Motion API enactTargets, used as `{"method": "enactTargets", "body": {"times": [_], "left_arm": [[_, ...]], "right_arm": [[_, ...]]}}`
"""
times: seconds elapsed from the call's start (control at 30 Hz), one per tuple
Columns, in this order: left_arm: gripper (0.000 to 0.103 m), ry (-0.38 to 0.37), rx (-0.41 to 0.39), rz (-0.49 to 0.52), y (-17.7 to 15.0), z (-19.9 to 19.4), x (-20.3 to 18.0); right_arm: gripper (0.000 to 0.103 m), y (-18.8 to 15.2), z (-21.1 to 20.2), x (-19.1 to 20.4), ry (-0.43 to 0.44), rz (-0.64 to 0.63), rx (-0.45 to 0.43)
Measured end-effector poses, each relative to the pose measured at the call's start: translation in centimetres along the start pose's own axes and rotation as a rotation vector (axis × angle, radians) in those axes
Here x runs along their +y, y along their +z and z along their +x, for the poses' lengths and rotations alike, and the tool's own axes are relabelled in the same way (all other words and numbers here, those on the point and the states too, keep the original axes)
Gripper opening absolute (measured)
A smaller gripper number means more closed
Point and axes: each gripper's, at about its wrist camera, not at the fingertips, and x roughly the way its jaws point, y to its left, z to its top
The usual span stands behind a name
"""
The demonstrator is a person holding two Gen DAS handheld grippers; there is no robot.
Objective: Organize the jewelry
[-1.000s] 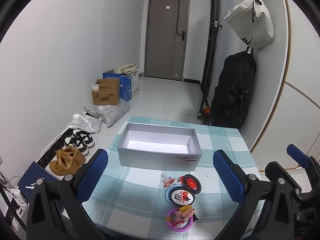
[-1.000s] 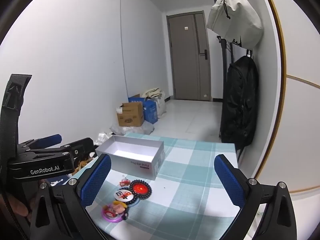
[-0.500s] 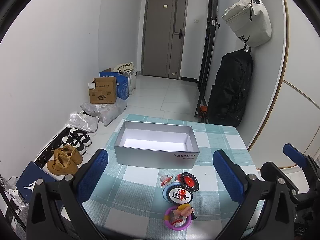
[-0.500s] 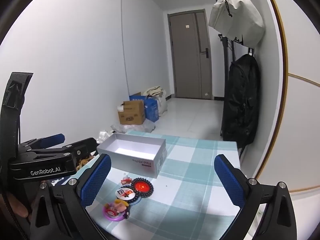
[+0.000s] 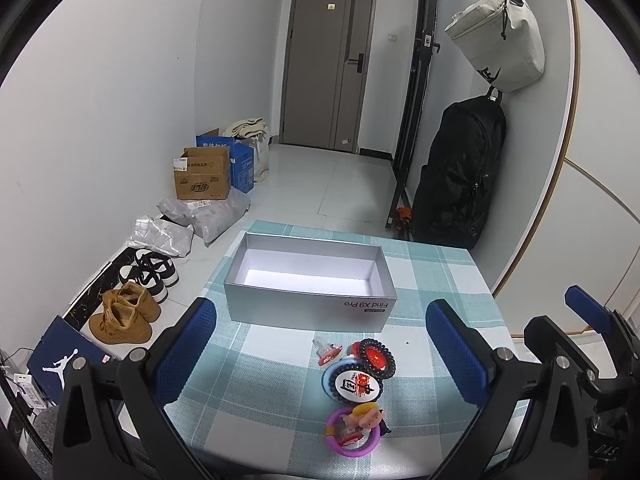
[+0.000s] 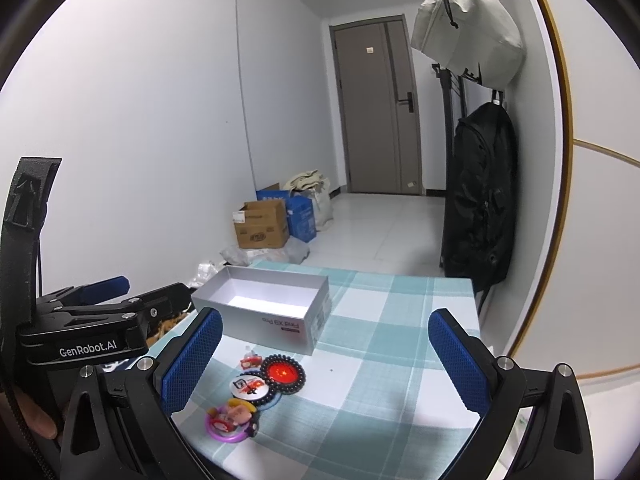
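Note:
An open, empty silver box stands on the checked tablecloth. In front of it lies a small cluster: a little red-and-clear piece, a black beaded ring with a red centre, a round white badge, and a purple ring with a cartoon figure. My left gripper is open above the near table edge, empty. My right gripper is open and empty, to the right of the left one.
The table's far edge drops to a tiled floor. Shoes, plastic bags and cardboard boxes lie along the left wall. A black backpack and a white bag hang at the right wall.
Both grippers have risen and drawn back slightly, so the box and the cluster sit lower and farther in view. Nothing on the table has moved.

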Motion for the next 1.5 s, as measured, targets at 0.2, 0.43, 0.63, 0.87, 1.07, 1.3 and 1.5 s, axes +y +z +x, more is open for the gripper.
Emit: {"method": "enactTargets", "body": {"times": [0.2, 0.43, 0.63, 0.87, 1.07, 1.3, 1.5], "left_arm": [[0.102, -0.016, 0.014, 0.003, -0.1, 0.2, 0.0], [0.102, -0.022, 0.024, 0.009, -0.3, 0.5, 0.1], [0.102, -0.025, 0.023, 0.01, -0.3, 0.6, 0.1], [0.102, -0.024, 0.027, 0.0, -0.4, 0.7, 0.2], [0.102, -0.03, 0.036, -0.002, -0.5, 0.9, 0.2], [0.102, -0.039, 0.052, -0.005, -0.5, 1.3, 0.2], [0.102, -0.069, 0.095, 0.019, -1.2, 1.8, -0.1]], "right_arm": [[0.103, 0.0, 0.0, -0.1, 0.001, 0.0, 0.0], [0.103, 0.0, -0.1, -0.2, 0.0, 0.004, -0.002], [0.103, 0.1, -0.3, -0.4, -0.001, 0.011, -0.004], [0.103, 0.2, -0.3, -0.4, -0.001, 0.01, -0.004], [0.103, 0.2, -0.2, -0.3, -0.005, 0.016, -0.006], [0.103, 0.2, -0.1, -0.4, -0.007, 0.019, -0.001], [0.103, -0.1, 0.7, -0.7, -0.075, -0.001, 0.041]]}}
